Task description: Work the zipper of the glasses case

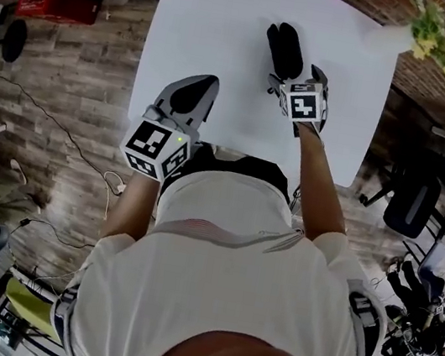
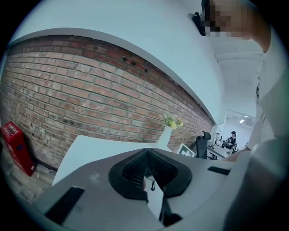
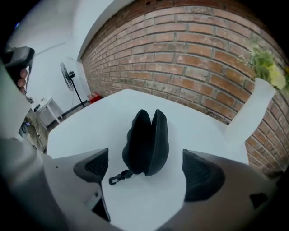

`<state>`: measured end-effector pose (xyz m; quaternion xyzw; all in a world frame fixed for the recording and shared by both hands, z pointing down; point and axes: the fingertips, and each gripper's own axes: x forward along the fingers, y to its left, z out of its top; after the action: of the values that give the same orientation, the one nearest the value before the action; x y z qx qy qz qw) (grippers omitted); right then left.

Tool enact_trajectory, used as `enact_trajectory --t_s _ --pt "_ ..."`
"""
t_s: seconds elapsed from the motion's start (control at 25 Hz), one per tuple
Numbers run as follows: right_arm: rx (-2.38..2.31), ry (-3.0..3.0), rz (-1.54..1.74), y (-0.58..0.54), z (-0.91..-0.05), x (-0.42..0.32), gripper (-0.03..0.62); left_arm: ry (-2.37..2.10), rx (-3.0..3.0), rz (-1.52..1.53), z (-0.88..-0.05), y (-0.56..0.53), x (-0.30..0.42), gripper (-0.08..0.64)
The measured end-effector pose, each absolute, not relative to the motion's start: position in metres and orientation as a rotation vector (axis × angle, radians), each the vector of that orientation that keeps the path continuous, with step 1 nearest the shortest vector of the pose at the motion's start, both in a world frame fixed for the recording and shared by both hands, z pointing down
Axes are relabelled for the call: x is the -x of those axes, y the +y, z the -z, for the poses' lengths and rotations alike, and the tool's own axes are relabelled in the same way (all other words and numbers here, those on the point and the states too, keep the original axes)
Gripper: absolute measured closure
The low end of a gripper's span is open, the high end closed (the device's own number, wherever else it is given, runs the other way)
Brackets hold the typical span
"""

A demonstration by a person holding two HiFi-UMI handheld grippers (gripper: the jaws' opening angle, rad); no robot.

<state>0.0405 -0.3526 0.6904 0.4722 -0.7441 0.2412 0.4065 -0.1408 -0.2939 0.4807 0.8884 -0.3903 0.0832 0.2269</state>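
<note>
A black hard-shell zip-up glasses case [image 3: 146,142] lies on the white rectangular table [image 1: 234,13], its two halves slightly parted and a small black clip [image 3: 116,179] trailing from its near end. The right gripper [image 1: 296,82] hangs just before the case with its jaws spread wide, touching nothing. The left gripper [image 2: 146,173], well apart near the table's edge, has its jaws pressed together.

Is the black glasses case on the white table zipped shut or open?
Partly open: the black hard-shell glasses case shows its two halves splayed apart.
</note>
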Motion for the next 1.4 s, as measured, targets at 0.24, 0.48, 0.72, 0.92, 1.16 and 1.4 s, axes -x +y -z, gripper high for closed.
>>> enact_trajectory --t_s 0.24,0.48,0.72,0.92,1.16,1.4 --pt "-1.164 -1.822 -0.663 -0.367 -0.727 -0.036 0.037 -1.085 -2.406 -0.245 -0.495 -0.294 0.151 0.546" --pt "-1.174 -1.808 -0.682 -0.369 -0.732 -0.035 0.082 -1.098 -2.392 -0.258 -0.499 -0.295 0.159 0.546" --pt "-1.179 -1.823 -0.679 -0.368 -0.721 -0.034 0.224 -1.089 -2.401 -0.265 -0.497 -0.298 0.157 0.546" --pt "-1.223 -1.86 -0.691 -0.371 -0.71 -0.04 0.265 -1.083 -2.404 -0.266 -0.496 -0.297 0.151 0.546" --pt "-1.278 -1.981 -0.792 -0.369 -0.682 -0.044 0.27 -1.081 -2.41 -0.253 -0.488 -0.297 0.146 0.546" --pt "-1.34 -2.185 -0.838 -0.358 -0.625 -0.054 0.27 -1.078 -2.464 -0.233 -0.469 -0.3 0.136 0.546"
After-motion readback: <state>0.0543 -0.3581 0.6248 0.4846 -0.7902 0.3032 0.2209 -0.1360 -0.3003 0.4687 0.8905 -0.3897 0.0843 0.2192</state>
